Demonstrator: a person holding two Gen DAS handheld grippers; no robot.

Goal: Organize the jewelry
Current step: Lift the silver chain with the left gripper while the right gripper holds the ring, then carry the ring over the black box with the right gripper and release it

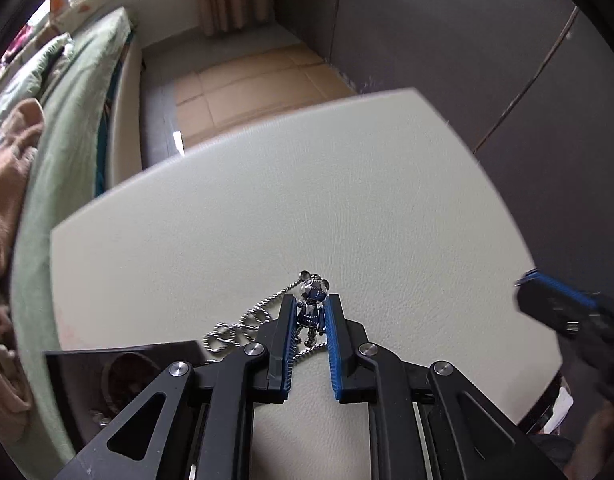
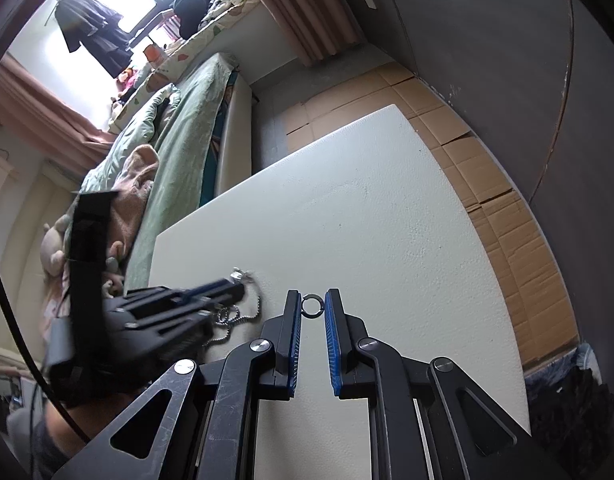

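Cream tabletop (image 1: 387,208) beside a green-covered bed (image 2: 179,128). Left gripper (image 1: 311,316) has narrowed its blue pads around a bear pendant (image 1: 313,304), whose chain (image 1: 243,328) trails toward 8 o'clock. Right gripper (image 2: 313,307) pinches a small dark ring (image 2: 310,306) at its fingertips.

No text, label, brand, number or sign can be read in either view; the small pale plate on the dark wall at about one o'clock is blank as far as can be told, and the items on the window ledge at about eleven o'clock are too small and blurred to read
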